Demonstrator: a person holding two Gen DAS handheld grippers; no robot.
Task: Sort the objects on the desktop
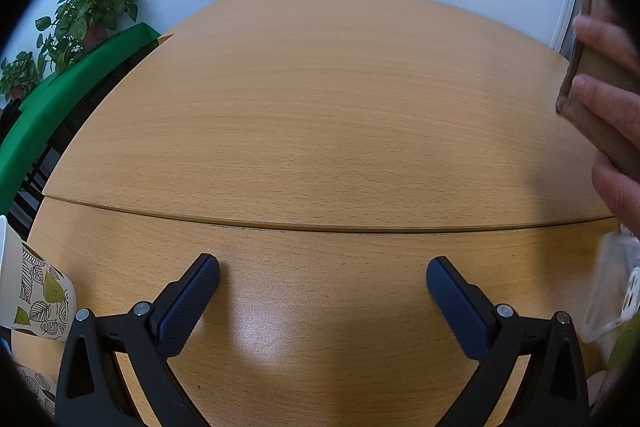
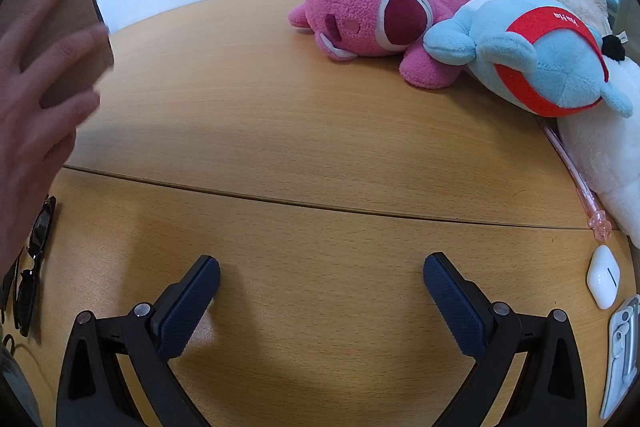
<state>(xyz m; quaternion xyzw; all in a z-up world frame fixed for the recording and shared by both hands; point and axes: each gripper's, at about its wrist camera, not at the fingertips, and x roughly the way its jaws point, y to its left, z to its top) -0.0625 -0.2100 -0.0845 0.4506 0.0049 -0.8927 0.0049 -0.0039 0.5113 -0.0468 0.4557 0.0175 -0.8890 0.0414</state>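
My left gripper (image 1: 322, 277) stands open over bare wooden table (image 1: 320, 107), nothing between its fingers. My right gripper (image 2: 322, 277) is open too, above the same wood. A person's hand (image 2: 32, 99) holds a brown cardboard box (image 2: 60, 7) at the left edge of the right wrist view; the same hand (image 1: 612, 131) and box (image 1: 600, 83) show at the right edge of the left wrist view. Black sunglasses (image 2: 34, 263) lie left of the right gripper. A white earbud case (image 2: 603, 277) and a pink pen (image 2: 576, 183) lie to its right.
Pink (image 2: 376, 15), blue-and-red (image 2: 544, 55) and white (image 2: 600, 155) plush toys are piled at the back right. A leaf-patterned cup (image 1: 40, 299) sits at the left. Potted plants (image 1: 92, 11) and a green surface (image 1: 52, 107) lie beyond the table. A clear plastic item (image 1: 612, 287) blurs at right.
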